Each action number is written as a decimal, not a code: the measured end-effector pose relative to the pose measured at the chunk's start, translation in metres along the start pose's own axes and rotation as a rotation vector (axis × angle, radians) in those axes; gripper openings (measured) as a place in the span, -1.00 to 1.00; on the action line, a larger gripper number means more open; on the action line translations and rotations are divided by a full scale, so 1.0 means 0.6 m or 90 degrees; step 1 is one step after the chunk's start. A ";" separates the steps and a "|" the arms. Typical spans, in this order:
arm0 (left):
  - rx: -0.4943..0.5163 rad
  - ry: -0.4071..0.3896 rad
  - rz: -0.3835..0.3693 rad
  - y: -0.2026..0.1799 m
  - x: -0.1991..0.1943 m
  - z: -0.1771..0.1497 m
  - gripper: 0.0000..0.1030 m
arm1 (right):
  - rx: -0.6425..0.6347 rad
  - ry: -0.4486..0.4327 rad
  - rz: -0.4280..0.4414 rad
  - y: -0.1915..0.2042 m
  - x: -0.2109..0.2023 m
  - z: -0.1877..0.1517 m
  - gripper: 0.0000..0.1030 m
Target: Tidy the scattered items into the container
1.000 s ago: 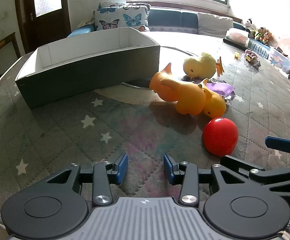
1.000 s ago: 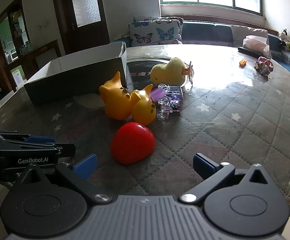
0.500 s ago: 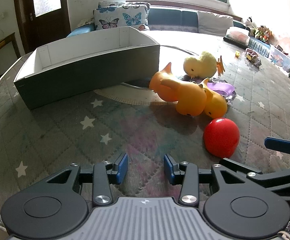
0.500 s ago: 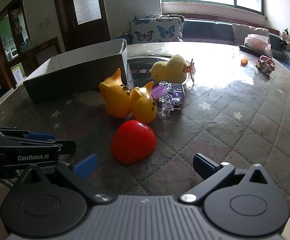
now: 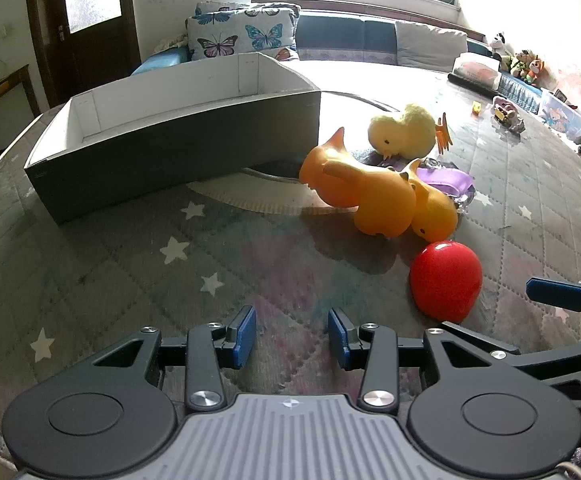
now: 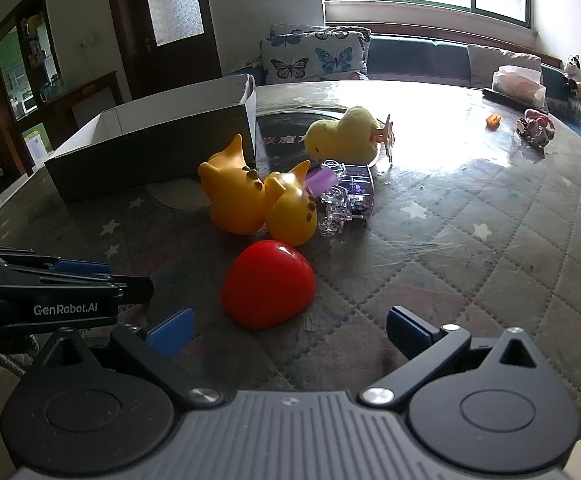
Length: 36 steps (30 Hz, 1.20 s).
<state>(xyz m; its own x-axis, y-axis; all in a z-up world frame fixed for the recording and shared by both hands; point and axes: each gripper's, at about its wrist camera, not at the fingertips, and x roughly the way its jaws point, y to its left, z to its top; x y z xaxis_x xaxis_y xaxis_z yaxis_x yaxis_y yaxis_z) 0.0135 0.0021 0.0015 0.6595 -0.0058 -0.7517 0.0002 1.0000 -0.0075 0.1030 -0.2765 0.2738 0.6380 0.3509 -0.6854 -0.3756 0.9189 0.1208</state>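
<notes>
Box [image 5: 178, 160]: far left on the table [image 5: 90, 280], open top.
Left gripper [image 5: 292, 336]: released, holding nothing, over bare table.
Ducks [image 5: 370, 196]: lying together right of the box.
Ball [image 6: 268, 284]: near, just ahead of the right gripper [image 6: 290, 330], released wide.

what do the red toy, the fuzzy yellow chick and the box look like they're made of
Red toy: probably smooth glossy plastic or rubber, with a sharp highlight.
Fuzzy yellow chick: plush, matte nap.
Box: likely cardboard, with thin flat walls, dark matte outside, white inside.
</notes>
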 end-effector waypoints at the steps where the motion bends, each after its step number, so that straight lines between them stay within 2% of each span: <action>1: 0.000 0.000 0.000 0.000 0.001 0.001 -0.16 | 0.000 0.001 0.000 0.000 0.001 0.000 1.00; 36: 0.004 0.007 -0.004 0.004 0.018 0.022 -0.16 | -0.020 0.011 -0.011 0.008 0.018 0.011 0.93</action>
<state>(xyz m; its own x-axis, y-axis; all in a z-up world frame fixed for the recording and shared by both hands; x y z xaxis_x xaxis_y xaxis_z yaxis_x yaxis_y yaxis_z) 0.0307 0.0047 0.0023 0.6508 -0.0128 -0.7592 0.0093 0.9999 -0.0088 0.1127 -0.2673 0.2717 0.6331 0.3319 -0.6993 -0.3858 0.9185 0.0867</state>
